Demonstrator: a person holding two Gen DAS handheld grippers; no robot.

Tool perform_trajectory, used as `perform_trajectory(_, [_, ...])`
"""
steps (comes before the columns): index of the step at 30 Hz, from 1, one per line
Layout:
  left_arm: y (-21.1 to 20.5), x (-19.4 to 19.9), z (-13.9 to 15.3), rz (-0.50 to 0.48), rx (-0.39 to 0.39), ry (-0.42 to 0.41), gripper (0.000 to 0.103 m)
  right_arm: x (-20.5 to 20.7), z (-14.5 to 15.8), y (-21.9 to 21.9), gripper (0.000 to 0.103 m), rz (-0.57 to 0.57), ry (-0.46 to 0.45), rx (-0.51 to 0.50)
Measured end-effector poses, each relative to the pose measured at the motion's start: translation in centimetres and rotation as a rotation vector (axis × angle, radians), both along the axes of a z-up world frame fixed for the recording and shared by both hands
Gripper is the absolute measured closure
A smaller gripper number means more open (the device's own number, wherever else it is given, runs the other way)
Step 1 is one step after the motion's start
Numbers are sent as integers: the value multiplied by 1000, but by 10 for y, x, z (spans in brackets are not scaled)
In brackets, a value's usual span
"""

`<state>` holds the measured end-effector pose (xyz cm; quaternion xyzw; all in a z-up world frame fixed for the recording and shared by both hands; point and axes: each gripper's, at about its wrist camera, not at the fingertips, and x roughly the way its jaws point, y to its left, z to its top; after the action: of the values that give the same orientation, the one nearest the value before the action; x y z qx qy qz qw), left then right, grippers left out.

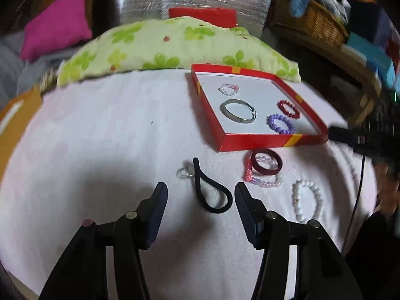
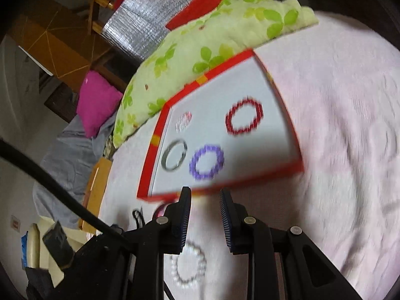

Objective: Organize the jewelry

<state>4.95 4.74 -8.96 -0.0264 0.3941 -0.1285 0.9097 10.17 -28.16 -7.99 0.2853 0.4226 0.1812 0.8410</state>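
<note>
Pink cloth point(image 1: 100, 137): one, covers the whole work surface; wide bare stretch left of the box, and more bare cloth on the box's right side in the right wrist view.
Green floral cushion point(image 1: 162, 47): one, lies along the far edge of the cloth, touching the box's far corner.
Red box point(image 1: 260, 143): one, shallow, white floor, red walls with yellow marks; sits right of centre on the cloth.
Pieces in the box: four, well apart from each other: silver bangle point(image 1: 237, 112), purple bead bracelet point(image 1: 280, 124), red bead bracelet point(image 1: 288, 108), small white-pink bead bracelet point(image 1: 228, 89).
Pieces on the cloth: near the box's front wall, a dark red band point(image 1: 266, 162) lying over a pink-lilac bead bracelet point(image 1: 262, 181); a white bead bracelet point(image 1: 308, 200) to the right; a black hair tie point(image 1: 212, 190); a small clear ring point(image 1: 185, 172) touching the tie's far end.
Left gripper point(image 1: 201, 195): fingers wide apart, empty, flanking the hair tie's loop; whether it touches the tie cannot be told.
Right gripper point(image 2: 205, 195): fingers moderately parted, empty, tips at the box's near wall; view blurred.
</note>
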Motion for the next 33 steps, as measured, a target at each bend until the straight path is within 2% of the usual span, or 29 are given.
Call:
perform_trajectory(4, [6, -1, 1, 36, -11, -36, 37, -16, -14, 21, 76, 63, 47, -44])
perform_trajectory(6, [8, 1, -2, 40, -34, -21, 37, -21, -21, 31, 76, 99, 68, -66])
perform_trajectory(10, [8, 0, -3, 41, -27, -21, 37, -26, -31, 46, 73, 152, 97, -109])
perform_trajectory(14, [6, -1, -4, 34, -9, -21, 37, -29, -32, 53, 73, 180, 78, -147])
perform_trajectory(19, [2, 1, -7, 34, 6, -12, 37, -36, -31, 68, 72, 214, 18, -269])
perform_trajectory(20, [1, 0, -7, 32, 10, -13, 37, -35, -30, 71, 75, 220, 6, -296])
perform_trajectory(22, [-2, -1, -7, 25, 21, -16, 37, -39, -29, 79, 88, 225, -38, -404])
perform_trajectory(23, [-3, -1, -8, 22, 26, -17, 37, -40, -29, 81, 92, 225, -50, -436])
perform_trajectory(27, [-8, -1, -9, 11, 42, -15, 37, -44, -24, 74, 92, 170, -101, -493])
perform_trajectory(29, [-9, -2, -9, 0, 32, -12, 37, -41, -22, 61, 92, 112, -95, -488])
perform_trajectory(33, [-18, -4, -6, -32, 27, -28, 37, -31, -24, 30, 92, -10, -30, -434])
